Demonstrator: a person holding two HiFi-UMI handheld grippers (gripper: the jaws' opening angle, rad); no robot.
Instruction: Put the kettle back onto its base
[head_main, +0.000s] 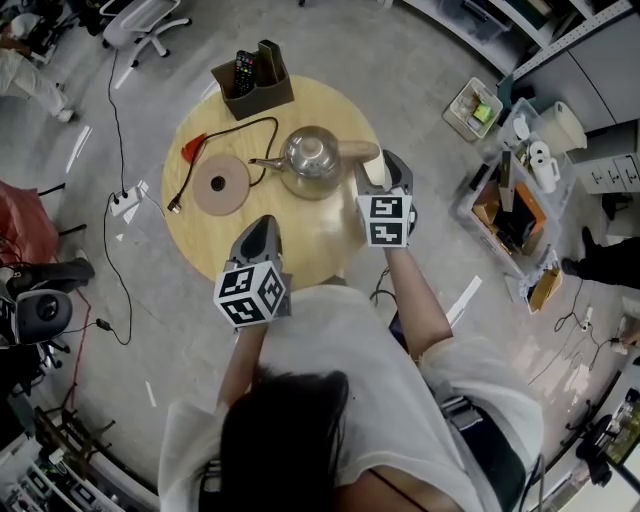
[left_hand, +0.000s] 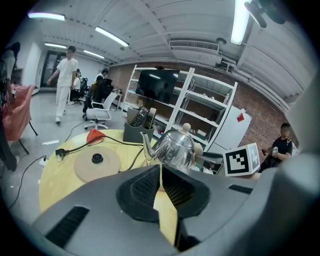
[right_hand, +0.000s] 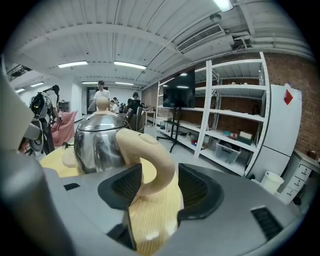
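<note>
We've got our right gripper (right_hand: 160, 186) at the kettle handle (right_hand: 152, 150)!
Its jaws stand apart around it; our left gripper (left_hand: 161, 176) is closed, empty, with the kettle base (left_hand: 97, 162) ahead-left.

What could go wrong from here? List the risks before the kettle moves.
1. The right tongs straddle the handle with a gap on one side; lifting before they close could let the kettle slip.
2. The black cable loops between the kettle and the base; the kettle might snag it or land on it and sit crooked.
</note>
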